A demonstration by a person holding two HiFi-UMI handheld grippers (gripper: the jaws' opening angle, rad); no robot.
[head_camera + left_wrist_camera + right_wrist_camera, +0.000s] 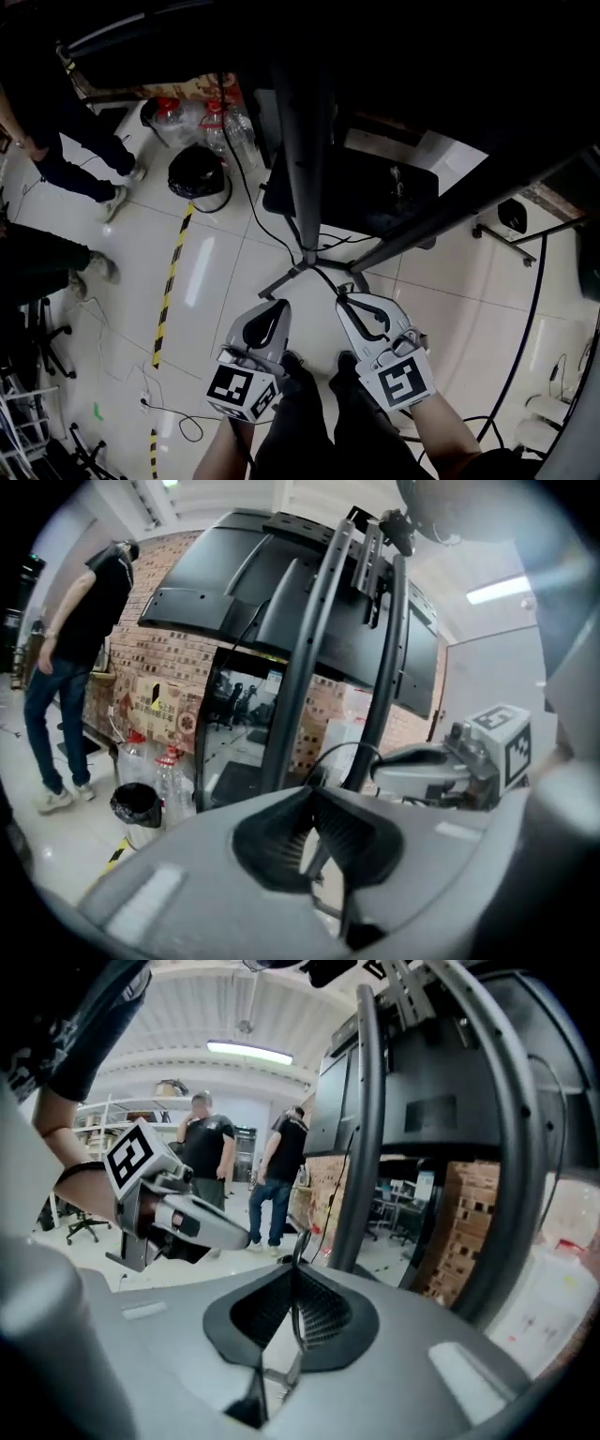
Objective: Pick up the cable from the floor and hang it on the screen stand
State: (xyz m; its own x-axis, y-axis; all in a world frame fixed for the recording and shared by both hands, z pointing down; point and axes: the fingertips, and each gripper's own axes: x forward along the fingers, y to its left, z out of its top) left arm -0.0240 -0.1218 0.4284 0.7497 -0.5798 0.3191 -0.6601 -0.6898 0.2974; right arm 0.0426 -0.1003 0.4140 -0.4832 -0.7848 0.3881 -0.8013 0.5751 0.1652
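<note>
Leftward, open floor [216, 281] beside screen stand [305, 141]

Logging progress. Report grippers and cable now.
Left gripper jaws shut, empty. Right gripper jaws shut on cable, low by screen stand. Cable not yet hung. Stand legs close ahead.

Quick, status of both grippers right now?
Left gripper: closed, nothing visible between the jaws.
Right gripper: closed, nothing clearly held between the jaws.
</note>
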